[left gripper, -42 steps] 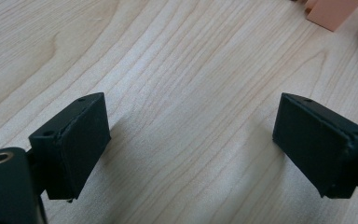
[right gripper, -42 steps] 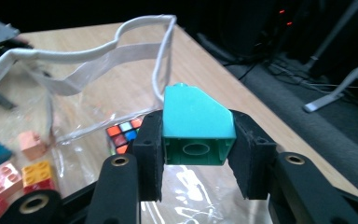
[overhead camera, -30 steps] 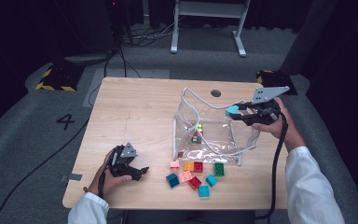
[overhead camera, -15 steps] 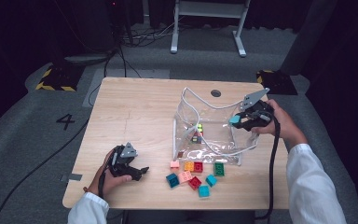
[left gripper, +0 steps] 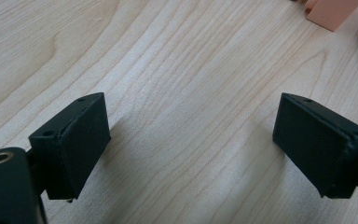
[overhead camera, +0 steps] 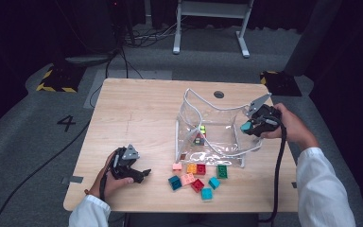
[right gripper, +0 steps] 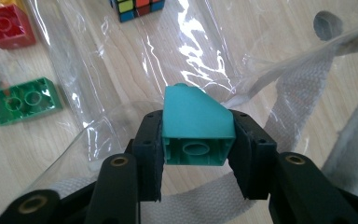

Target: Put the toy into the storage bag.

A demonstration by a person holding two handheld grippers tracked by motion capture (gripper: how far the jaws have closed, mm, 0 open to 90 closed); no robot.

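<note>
A clear plastic bag (overhead camera: pixel 217 142) with white webbing straps stands open on the wooden table (overhead camera: pixel 137 118). Inside it lies a small coloured puzzle cube (overhead camera: pixel 199 137), which the right gripper view shows through the plastic (right gripper: pixel 135 7). My right gripper (overhead camera: pixel 248 126) hovers at the bag's right rim, shut on a teal sloped brick (right gripper: pixel 193 116) held above the strap. My left gripper (overhead camera: pixel 142 175) rests near the table's front left. Its jaws stand open over bare wood (left gripper: pixel 191 135) with nothing between them.
Several loose bricks lie in front of the bag: pink (overhead camera: pixel 177 166), orange (overhead camera: pixel 192 168), red (overhead camera: pixel 201 169), green (overhead camera: pixel 222 171) and teal (overhead camera: pixel 174 182). The right gripper view shows the green brick (right gripper: pixel 23 100) and a red one (right gripper: pixel 4 28). A round hole (overhead camera: pixel 219 94) is behind the bag.
My right gripper has sunk a little towards the bag's right rim with the teal brick still in it. The left gripper has stayed put.
</note>
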